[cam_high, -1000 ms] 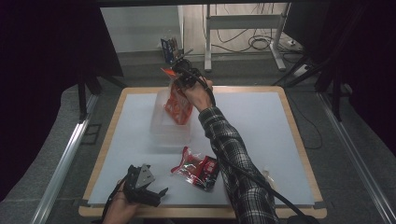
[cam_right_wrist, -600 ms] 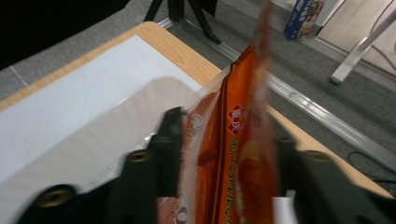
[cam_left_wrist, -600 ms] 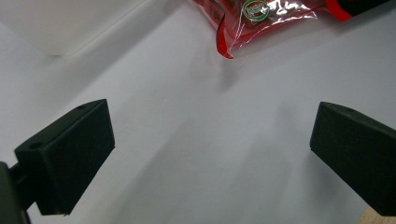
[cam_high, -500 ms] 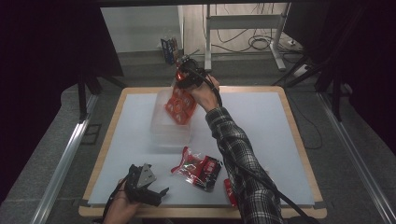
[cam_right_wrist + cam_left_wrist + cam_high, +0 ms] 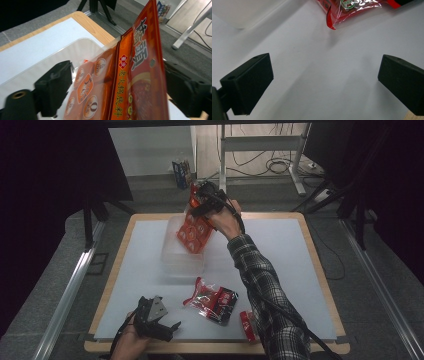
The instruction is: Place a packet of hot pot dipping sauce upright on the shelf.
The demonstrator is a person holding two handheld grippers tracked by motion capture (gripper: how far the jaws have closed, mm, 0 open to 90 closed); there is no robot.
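Right gripper (image 5: 196, 202) is clamped on the top edge of an orange-red packet (image 5: 194, 231), jaws pinching it from both sides. Compared with a second ago the packet has been carried farther back and now hangs over the clear plastic container (image 5: 181, 251), its lower end dipping inside. My guess is it's about to be dropped in. Left gripper (image 5: 167, 326) is parked at the near edge of the table (image 5: 280, 255), jaws wide apart with nothing between them, same spot as before. A red snack bag (image 5: 212, 299) lies just in front of the container, looks like it's next.
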